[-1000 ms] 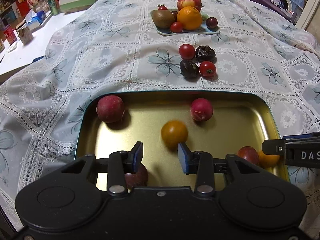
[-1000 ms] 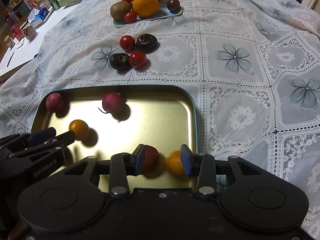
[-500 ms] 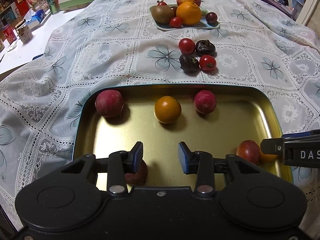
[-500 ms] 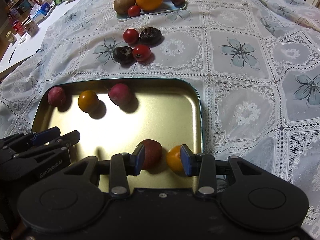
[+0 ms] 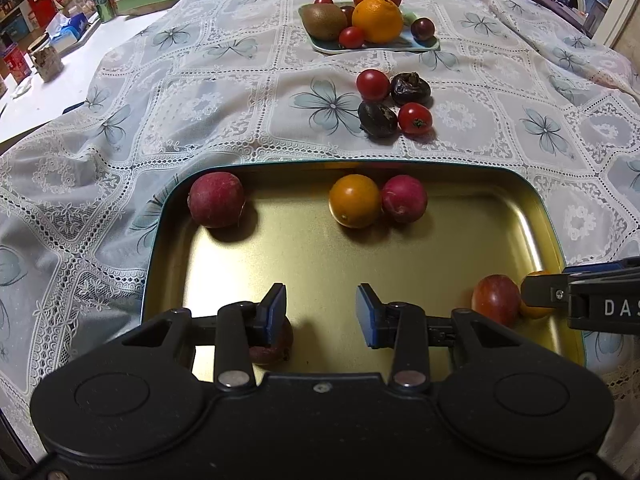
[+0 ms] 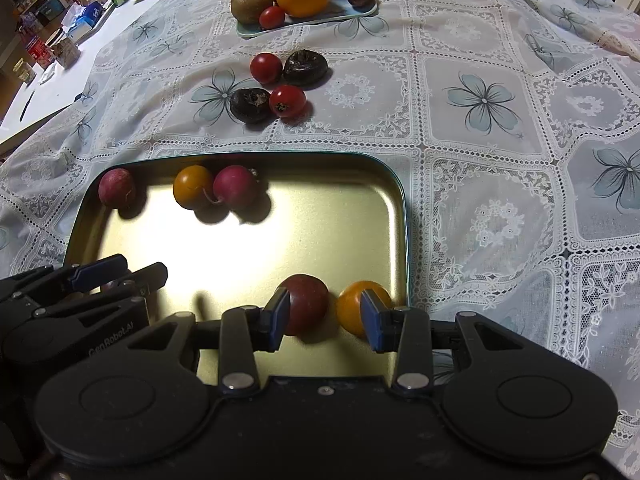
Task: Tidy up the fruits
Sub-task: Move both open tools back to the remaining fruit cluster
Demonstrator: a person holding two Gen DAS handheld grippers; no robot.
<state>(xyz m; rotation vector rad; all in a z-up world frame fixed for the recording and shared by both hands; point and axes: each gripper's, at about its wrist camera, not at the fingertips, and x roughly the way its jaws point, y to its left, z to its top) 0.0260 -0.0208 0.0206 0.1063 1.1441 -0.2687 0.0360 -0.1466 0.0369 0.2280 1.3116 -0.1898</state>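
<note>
A gold metal tray [image 5: 320, 264] [image 6: 320, 220] lies on the lace tablecloth. At its far side lie a red radish [image 5: 216, 199], an orange tomato [image 5: 354, 200] [image 6: 193, 187] and a pink radish [image 5: 404, 198] [image 6: 235, 186], the last two touching. My left gripper [image 5: 321, 312] is open and empty over the tray's near part, with a dark red fruit [image 5: 276, 344] under its left finger. My right gripper [image 6: 323, 316] is open over the tray's near right corner, above a dark red tomato [image 6: 306, 304] and an orange tomato [image 6: 354, 308].
Two red tomatoes [image 5: 373, 85] and two dark wrinkled fruits [image 5: 410, 89] lie on the cloth beyond the tray. A light blue plate [image 5: 424, 44] farther back holds an orange, a kiwi, an apple and small fruits. Boxes and cans stand on a white table at far left [image 5: 60, 36].
The orange tomato has rolled away from my left gripper to the tray's far side, beside the pink radish. Both grippers have drawn back a little and stay open.
</note>
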